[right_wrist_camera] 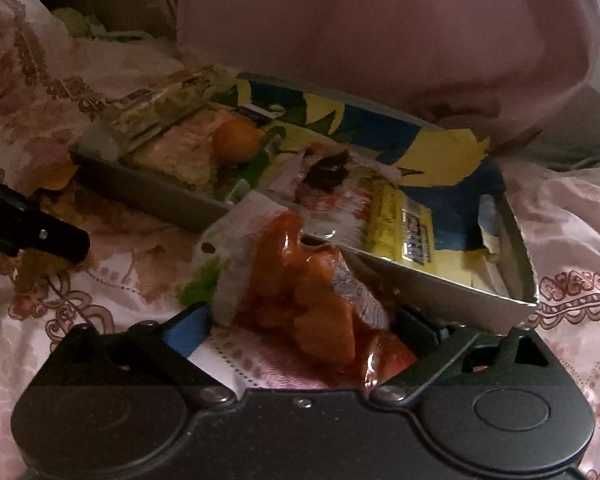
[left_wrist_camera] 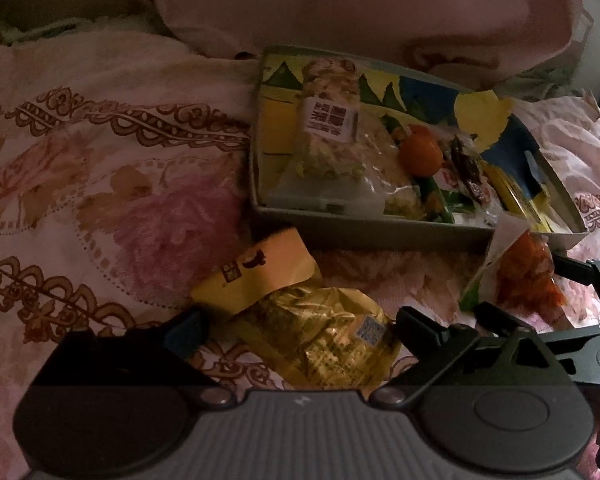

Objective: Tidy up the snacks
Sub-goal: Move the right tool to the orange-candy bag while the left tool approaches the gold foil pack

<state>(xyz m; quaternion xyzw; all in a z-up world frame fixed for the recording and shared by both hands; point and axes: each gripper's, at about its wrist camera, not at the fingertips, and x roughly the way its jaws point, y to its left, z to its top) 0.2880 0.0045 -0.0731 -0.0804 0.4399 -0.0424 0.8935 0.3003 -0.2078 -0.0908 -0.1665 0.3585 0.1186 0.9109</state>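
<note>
The orange snack packet [right_wrist_camera: 300,300] is bracketed by the spread right gripper [right_wrist_camera: 304,320], its long axis running toward the box [right_wrist_camera: 440,284] just beyond; the gold packet [left_wrist_camera: 320,332] is likewise straddled, ungripped, by the parted left gripper [left_wrist_camera: 300,328].

Little is legible. Left gripper finger [right_wrist_camera: 32,228] in the right wrist view carries white letters ending "AI"; the rest is cut off. Clear snack bag [left_wrist_camera: 332,136] in the box has a white label with bold Chinese characters, too blurred to read. Yellow packet [left_wrist_camera: 300,320] shows a QR code and a small dark logo, unreadable. Yellow bar wrapper [right_wrist_camera: 404,228] has a dark label, text illegible.
</note>
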